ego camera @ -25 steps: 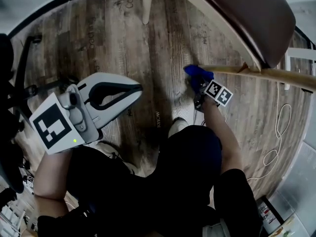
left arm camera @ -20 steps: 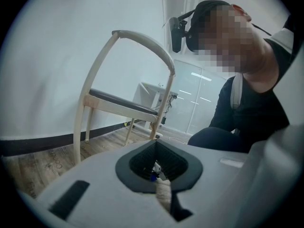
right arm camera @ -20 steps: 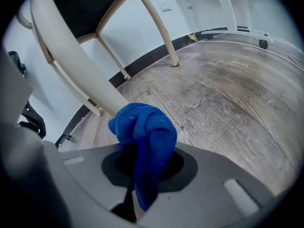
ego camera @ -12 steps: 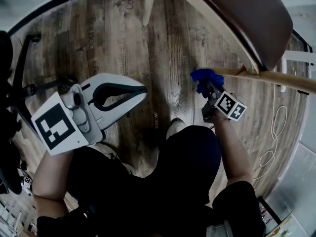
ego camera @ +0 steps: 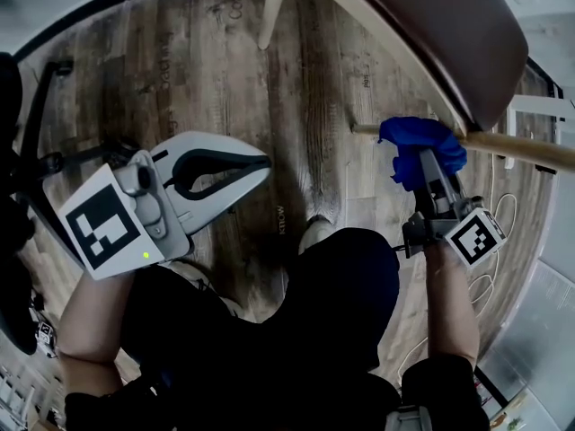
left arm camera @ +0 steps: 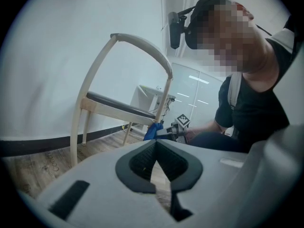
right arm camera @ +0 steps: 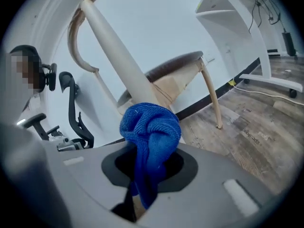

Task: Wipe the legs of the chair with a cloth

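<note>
Head view: wood-plank floor (ego camera: 296, 79); right hand-held gripper (ego camera: 416, 166) grips cloth (ego camera: 415, 136) at chair leg (ego camera: 521, 145); left hand-held gripper (ego camera: 260, 164) closed

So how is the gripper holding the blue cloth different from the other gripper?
The right gripper has its jaws shut on a bunched blue cloth; the left gripper has its jaws shut with nothing between them. The right gripper is up at the pale wooden chair leg, while the left gripper is held away from the chair, over the wooden floor. Both are pale grey and carry a black-and-white marker cube.
</note>
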`<state>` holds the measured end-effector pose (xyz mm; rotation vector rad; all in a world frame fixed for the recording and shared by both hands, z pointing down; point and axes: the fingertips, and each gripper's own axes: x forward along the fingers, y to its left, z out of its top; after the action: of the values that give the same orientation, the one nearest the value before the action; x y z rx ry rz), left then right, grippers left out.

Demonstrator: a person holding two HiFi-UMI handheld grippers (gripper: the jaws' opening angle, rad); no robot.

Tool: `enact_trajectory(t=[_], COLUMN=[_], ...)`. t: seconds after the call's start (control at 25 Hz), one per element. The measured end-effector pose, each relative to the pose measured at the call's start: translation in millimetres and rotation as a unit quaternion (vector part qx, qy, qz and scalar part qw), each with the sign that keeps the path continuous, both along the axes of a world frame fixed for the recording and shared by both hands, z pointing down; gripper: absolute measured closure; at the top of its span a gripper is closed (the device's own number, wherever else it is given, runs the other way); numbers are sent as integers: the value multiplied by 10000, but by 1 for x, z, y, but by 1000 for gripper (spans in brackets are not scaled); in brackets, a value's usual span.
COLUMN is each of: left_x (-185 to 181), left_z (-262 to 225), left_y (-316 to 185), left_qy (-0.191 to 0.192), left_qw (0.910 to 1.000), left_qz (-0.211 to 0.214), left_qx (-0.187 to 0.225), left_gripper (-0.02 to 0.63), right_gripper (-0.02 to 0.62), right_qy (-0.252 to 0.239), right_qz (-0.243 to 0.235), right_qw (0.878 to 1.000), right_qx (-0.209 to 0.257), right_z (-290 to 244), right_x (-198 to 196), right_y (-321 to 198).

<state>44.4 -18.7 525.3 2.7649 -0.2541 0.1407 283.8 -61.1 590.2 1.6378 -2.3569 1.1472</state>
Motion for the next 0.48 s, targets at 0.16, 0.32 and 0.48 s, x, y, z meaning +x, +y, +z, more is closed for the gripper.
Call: enact_trajectory(t=[0.16,0.32,0.48], left_x=[0,-9,-20], left_z=[-1,-3,-8], left_y=[0,2,5], left_qy=[15,13,53], left_qw=[10000,10000,10000], left_qz=[3,12,18], left_qx=[33,38,78], left_gripper=[604,604,604], right_gripper=[518,517,518], right_qy=[-128,-480,-654], right_qz=[71,62,-18], right_qw=[9995,9978,9968], right_qx=[283,447,468], right_z=[-39,-61,-63], right_x=[-1,-19,-45], right_y=[-3,-7,-14])
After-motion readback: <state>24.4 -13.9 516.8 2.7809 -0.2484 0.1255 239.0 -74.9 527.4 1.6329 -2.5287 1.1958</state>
